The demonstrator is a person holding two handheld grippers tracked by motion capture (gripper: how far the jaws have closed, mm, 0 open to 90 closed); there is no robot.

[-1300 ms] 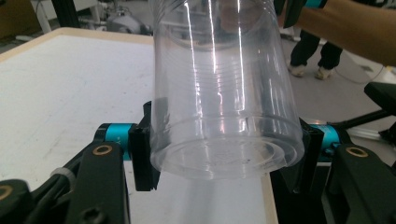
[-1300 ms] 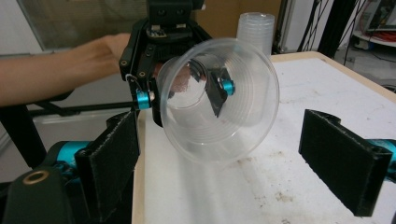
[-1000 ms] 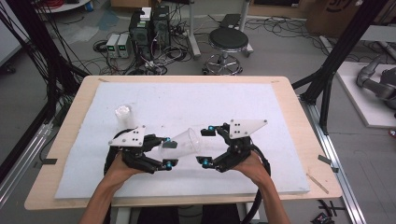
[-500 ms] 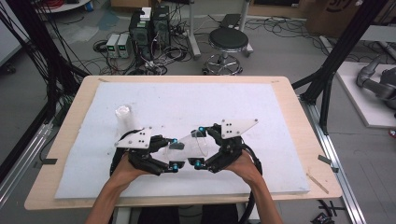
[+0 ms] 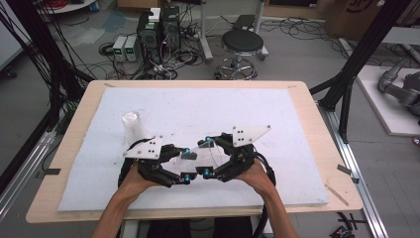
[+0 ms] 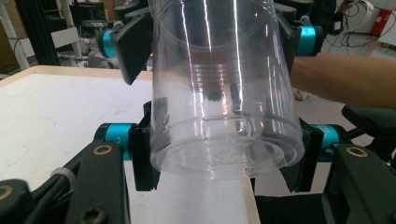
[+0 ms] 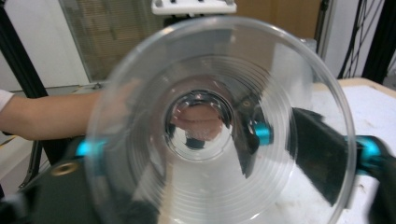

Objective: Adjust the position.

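Open white mat [image 5: 277, 129] right and ahead of the tongs, upright clear cup [image 5: 131, 125] behind the left hand [image 5: 132, 176]

A wooden table [image 5: 317, 129] bears a white mat [image 5: 247, 114], an upright clear cup [image 5: 131, 126].

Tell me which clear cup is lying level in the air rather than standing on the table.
The clear cup between the left gripper and right gripper, held level above the mat. The other cup stack stands upright at the left, untouched.
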